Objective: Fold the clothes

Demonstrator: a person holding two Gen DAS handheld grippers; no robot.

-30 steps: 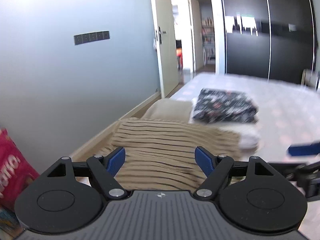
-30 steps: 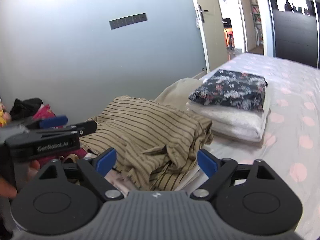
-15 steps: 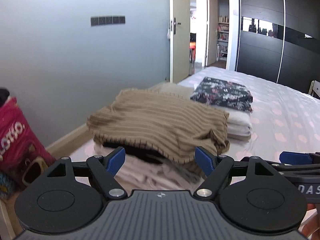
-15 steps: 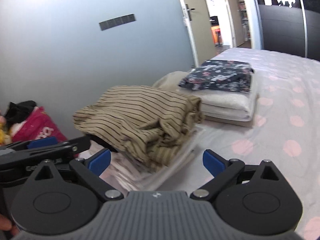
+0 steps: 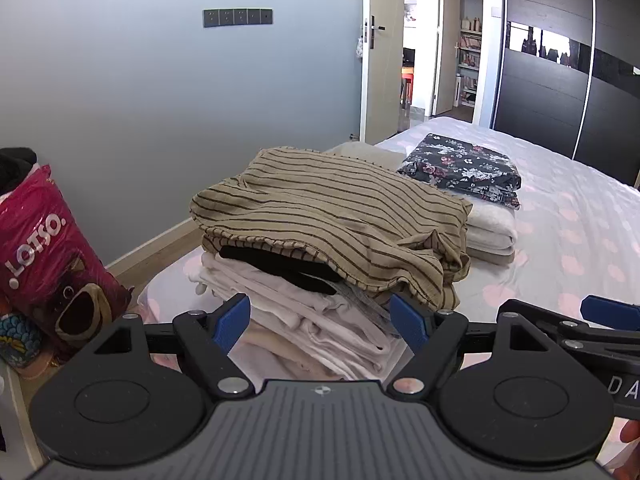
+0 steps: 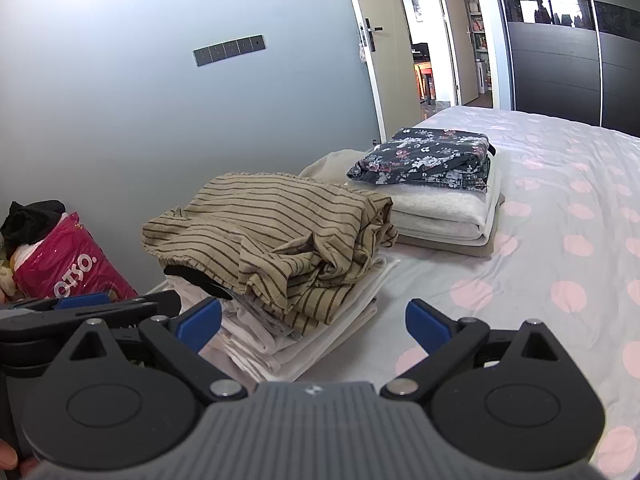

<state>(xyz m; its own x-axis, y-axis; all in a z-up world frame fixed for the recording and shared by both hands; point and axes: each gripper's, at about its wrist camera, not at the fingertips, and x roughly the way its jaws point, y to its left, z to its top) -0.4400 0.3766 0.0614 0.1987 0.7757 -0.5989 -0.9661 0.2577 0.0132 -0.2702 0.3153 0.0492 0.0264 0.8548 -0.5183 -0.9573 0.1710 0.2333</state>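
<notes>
A bed (image 6: 560,184) with a pale sheet dotted in pink fills the room's right side, under a grey-blue wall carrying one dark switch strip (image 5: 237,17); behind the bed stand one open door (image 5: 376,60) and dark wardrobe panels (image 5: 560,80). Two stacks of clothes sit on the bed. The nearer stack, at the bed's corner, is white folded pieces (image 5: 320,320) topped by one tan striped garment (image 5: 332,216), loosely folded, with a black piece (image 5: 280,266) showing under its edge. Just behind it, further up the bed, lies the second stack: cream towels (image 6: 440,212) under one dark floral piece (image 6: 428,156). One pink bag (image 5: 48,256) stands on the floor left of the bed. The left gripper (image 5: 320,322) and the right gripper (image 6: 314,320) both have their fingers spread wide and empty, short of the nearer stack.
</notes>
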